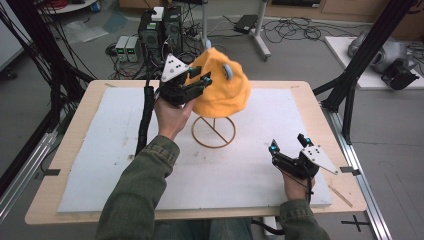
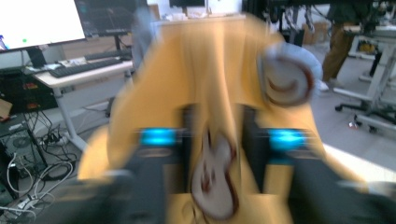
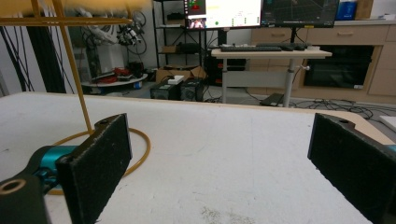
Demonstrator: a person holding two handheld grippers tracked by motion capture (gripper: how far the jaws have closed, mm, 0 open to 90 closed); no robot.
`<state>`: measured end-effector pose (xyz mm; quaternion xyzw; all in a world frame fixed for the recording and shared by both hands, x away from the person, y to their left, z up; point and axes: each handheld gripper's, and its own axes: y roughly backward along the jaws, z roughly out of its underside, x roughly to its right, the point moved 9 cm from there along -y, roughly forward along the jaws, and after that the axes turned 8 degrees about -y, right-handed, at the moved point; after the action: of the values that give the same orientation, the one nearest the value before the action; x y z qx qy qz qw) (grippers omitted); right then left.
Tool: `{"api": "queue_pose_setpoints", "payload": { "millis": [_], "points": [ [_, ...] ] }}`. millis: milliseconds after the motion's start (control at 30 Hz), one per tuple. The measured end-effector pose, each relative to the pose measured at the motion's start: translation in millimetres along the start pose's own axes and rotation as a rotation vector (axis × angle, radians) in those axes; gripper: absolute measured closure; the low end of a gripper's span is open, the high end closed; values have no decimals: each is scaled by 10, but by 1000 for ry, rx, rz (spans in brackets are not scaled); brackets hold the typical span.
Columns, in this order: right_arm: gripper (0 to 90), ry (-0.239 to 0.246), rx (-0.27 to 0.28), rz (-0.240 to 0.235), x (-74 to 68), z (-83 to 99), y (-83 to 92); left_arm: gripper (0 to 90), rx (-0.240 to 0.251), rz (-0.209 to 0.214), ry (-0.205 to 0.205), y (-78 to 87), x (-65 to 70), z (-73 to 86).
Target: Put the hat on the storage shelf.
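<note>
An orange fabric hat [image 1: 222, 85] with grey ear-like patches hangs over a thin gold wire stand [image 1: 214, 131] at the middle back of the white board. My left gripper [image 1: 205, 80] is raised at the hat's left side and is shut on a fold of the hat [image 2: 210, 70]; the cloth bunches between its jaws [image 2: 217, 140] in the blurred left gripper view. My right gripper [image 1: 289, 144] rests low at the board's front right, open and empty [image 3: 219, 149]. The stand's pole and ring base [image 3: 74, 84] rise to its left.
The white foam board [image 1: 125, 165] lies on a wooden table [image 1: 55, 200]. Black frame posts [image 1: 350, 85] stand at the right and left edges. Computer boxes [image 1: 160, 30] and cables sit on the floor behind the table.
</note>
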<state>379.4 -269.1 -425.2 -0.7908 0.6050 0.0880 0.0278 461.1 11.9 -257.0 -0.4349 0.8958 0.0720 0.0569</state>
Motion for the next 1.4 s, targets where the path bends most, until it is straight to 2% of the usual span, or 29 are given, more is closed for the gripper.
{"api": "queue_pose_setpoints", "payload": {
  "millis": [33,133,367,500,533,567,633,733,767,800,833,967,1033,1133,1233,1400],
  "points": [
    [58,3,1,1,-1,-1,0,449,7,5,2,13,-2,-11],
    [58,0,4,-1,-7,-6,5,385,27,1,-10,74,-22,-45],
    [58,-4,4,4,-3,-13,12,344,98,-34,-8,308,-117,-79],
    [58,6,10,5,-13,-23,18,338,141,-93,-21,641,-241,-62],
    [58,10,10,4,-14,-22,17,325,157,-110,-24,740,-284,-56],
    [58,14,9,2,-19,-20,16,277,170,-132,-36,848,-338,-42],
    [58,16,8,4,-31,-17,19,263,195,-189,-36,1065,-457,-8],
    [58,19,8,1,-47,-18,21,238,194,-274,-27,1366,-622,104],
    [58,16,9,-3,-60,-19,21,233,192,-303,-27,1460,-666,153],
    [58,23,9,0,-59,-19,19,223,183,-352,-25,1597,-726,247],
    [58,19,11,1,-70,-20,14,212,182,-367,-24,1639,-744,280],
    [58,25,18,6,-86,-27,13,193,184,-490,-13,1951,-838,586],
    [58,25,19,10,-90,-30,16,192,171,-538,2,2058,-857,785],
    [58,24,42,27,-99,-50,31,191,143,-606,43,2178,-872,1145],
    [57,29,66,50,-105,-69,52,191,97,-638,72,2220,-876,1489],
    [57,40,121,85,-97,-100,102,189,24,-680,97,2228,-872,1892]
  ]
}}
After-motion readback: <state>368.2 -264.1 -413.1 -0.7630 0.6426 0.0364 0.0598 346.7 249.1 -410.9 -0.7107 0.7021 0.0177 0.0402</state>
